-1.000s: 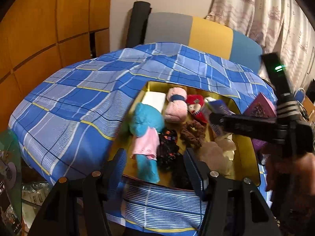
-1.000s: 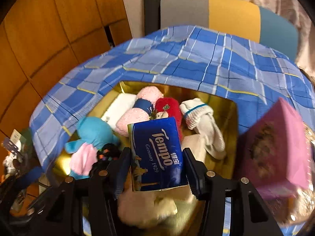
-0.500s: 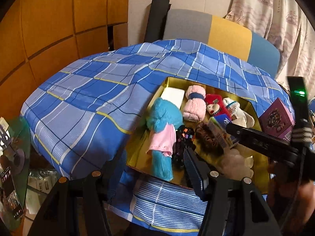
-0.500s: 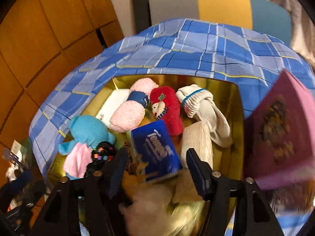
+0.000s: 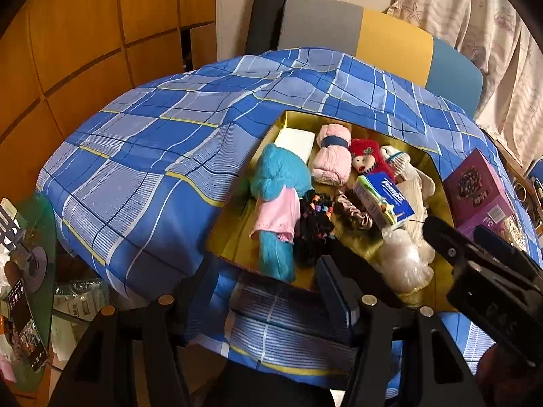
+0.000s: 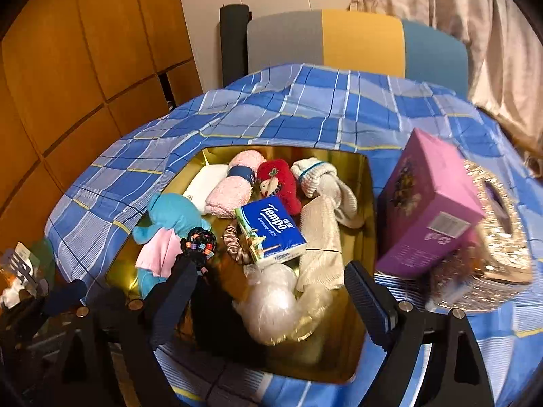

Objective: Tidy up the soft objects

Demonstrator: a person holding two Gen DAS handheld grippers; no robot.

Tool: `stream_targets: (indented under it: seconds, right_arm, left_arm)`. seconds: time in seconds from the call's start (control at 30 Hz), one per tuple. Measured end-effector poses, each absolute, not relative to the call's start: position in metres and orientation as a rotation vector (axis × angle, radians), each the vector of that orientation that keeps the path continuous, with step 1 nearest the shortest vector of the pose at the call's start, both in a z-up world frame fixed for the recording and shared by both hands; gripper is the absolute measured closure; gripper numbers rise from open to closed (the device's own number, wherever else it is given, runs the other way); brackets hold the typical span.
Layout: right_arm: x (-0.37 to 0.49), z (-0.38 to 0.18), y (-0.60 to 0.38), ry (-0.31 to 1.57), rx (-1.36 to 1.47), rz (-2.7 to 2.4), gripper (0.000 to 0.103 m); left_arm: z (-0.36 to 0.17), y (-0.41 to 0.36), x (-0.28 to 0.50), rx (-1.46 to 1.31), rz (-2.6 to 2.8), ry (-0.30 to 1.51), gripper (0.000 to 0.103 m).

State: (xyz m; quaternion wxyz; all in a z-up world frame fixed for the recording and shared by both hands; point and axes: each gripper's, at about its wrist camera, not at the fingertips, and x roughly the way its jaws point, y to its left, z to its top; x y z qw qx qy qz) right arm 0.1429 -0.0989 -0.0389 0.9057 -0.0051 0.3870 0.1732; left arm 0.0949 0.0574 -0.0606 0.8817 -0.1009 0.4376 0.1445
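A gold tray (image 5: 292, 118) on the blue checked cloth holds a blue plush toy (image 5: 281, 176), a pink rolled towel (image 5: 332, 159), a red plush (image 5: 366, 156), white socks (image 5: 407, 169), black beaded hair ties (image 5: 315, 217) and a brown scrunchie (image 5: 353, 210). The blue tissue pack (image 6: 271, 230) lies free in the tray (image 6: 370, 203), tilted against the scrunchie (image 6: 234, 244). My right gripper (image 6: 271, 278) hangs over the tray's near end with its jaws opening, touching nothing. My left gripper (image 5: 268, 288) is open and empty above the tray's near edge.
A purple box (image 6: 431, 203) and a glittery tissue box (image 6: 499, 224) stand right of the tray. A crinkly white bundle (image 6: 271, 298) fills the tray's near end. A grey, yellow and blue chair (image 5: 373, 40) stands behind the table, a glass side table (image 5: 34, 237) at the left.
The right gripper let go of the tissue pack, widened its jaws and drew back. The pack now rests in the tray. The left gripper stayed in place, tilting a little.
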Motion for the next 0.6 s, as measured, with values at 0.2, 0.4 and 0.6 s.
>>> stream_targets:
  seconds: [0.2,0.4,0.6]
  right_arm:
    - [0.123,-0.031,-0.111,0.782,0.016,0.310,0.009]
    - [0.099,-0.024,-0.118,0.767,0.018,0.258,0.001]
    - [0.080,-0.019,-0.126,0.757,0.017,0.182,0.000]
  left_arm:
    - [-0.054,0.053,0.084,-0.173,0.316,0.894,0.042]
    - [-0.046,0.047,0.075,-0.151,0.306,0.887,0.042]
    - [-0.042,0.034,0.067,-0.108,0.276,0.892,0.043]
